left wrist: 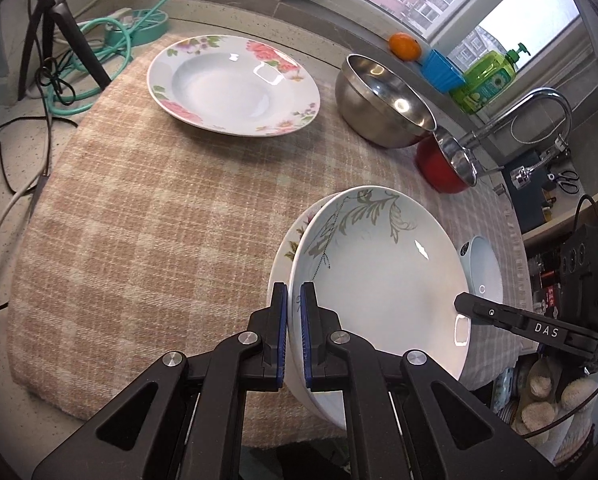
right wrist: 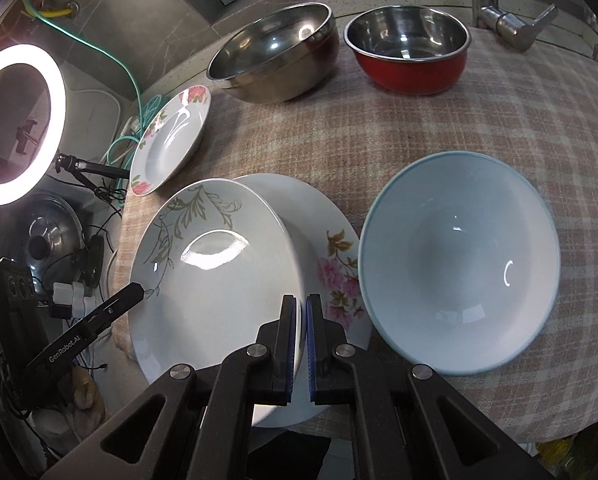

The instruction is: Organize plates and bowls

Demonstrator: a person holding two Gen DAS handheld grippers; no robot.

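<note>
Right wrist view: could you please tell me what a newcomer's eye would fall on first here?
Most striking is the leaf-patterned plate, pinched at opposite rims by both claws, right claw and left claw, and tilted over a pink-flowered plate on the checked cloth. Beside it on the right sits a pale blue bowl. At the far left a ring light glows.

You are working in a home kitchen. At the right of the left wrist view a chrome faucet [left wrist: 539, 120] arches beside a speckled stone counter [left wrist: 227, 16], with green dish soap [left wrist: 487, 80] and an orange [left wrist: 405, 46] on the sill [left wrist: 439, 92] under a window [left wrist: 459, 0] facing apartment blocks. A pot lid [right wrist: 47, 236] sits at the left of the right wrist view.
</note>
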